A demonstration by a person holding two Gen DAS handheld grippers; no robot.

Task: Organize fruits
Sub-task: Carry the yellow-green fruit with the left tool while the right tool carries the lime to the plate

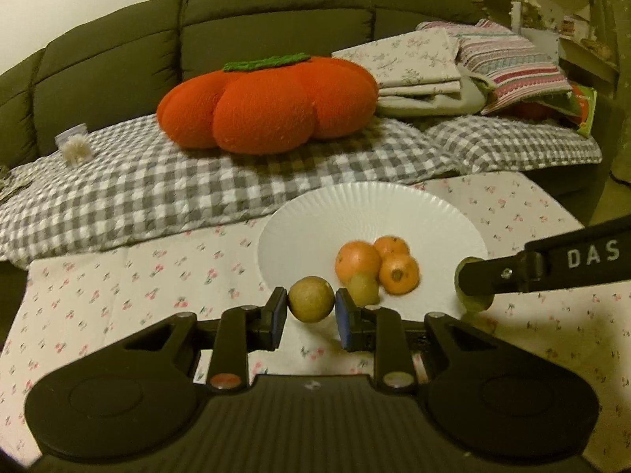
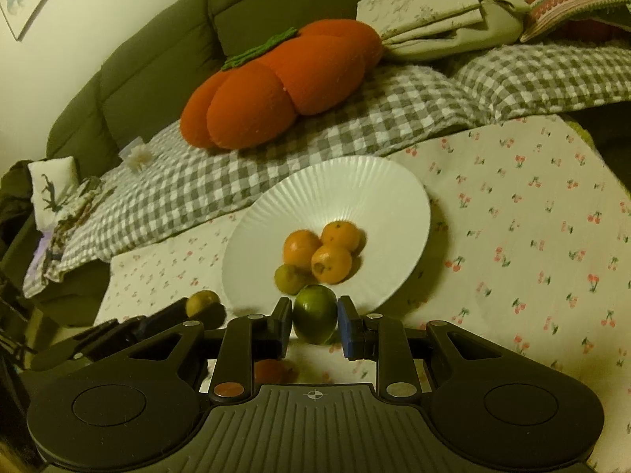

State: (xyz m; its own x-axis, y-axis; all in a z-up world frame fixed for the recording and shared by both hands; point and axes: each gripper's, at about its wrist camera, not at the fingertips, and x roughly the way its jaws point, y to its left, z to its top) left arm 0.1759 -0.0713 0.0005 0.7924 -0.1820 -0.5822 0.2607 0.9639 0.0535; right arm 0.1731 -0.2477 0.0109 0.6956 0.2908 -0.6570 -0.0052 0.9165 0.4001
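My left gripper [image 1: 311,307] is shut on a brownish-green round fruit [image 1: 310,298], held just in front of the near rim of a white ribbed plate [image 1: 355,205]. On the plate lie three orange mandarins [image 1: 357,262] and a small yellow-green fruit [image 1: 364,287]. My right gripper [image 2: 315,321] is shut on a dark green lime [image 2: 315,313] at the plate's [image 2: 355,181] near edge. In the left wrist view the right gripper [image 1: 473,293] enters from the right with the lime [image 1: 475,305] under its tip. The left gripper's fruit [image 2: 202,302] shows at lower left in the right wrist view.
A table under a cherry-print cloth [image 1: 118,287] carries the plate. Behind it a sofa with a grey checked blanket [image 1: 177,181] holds an orange pumpkin-shaped cushion [image 1: 268,106] and folded linens [image 1: 426,67]. An orange-red fruit [image 2: 272,370] lies on the cloth under my right gripper.
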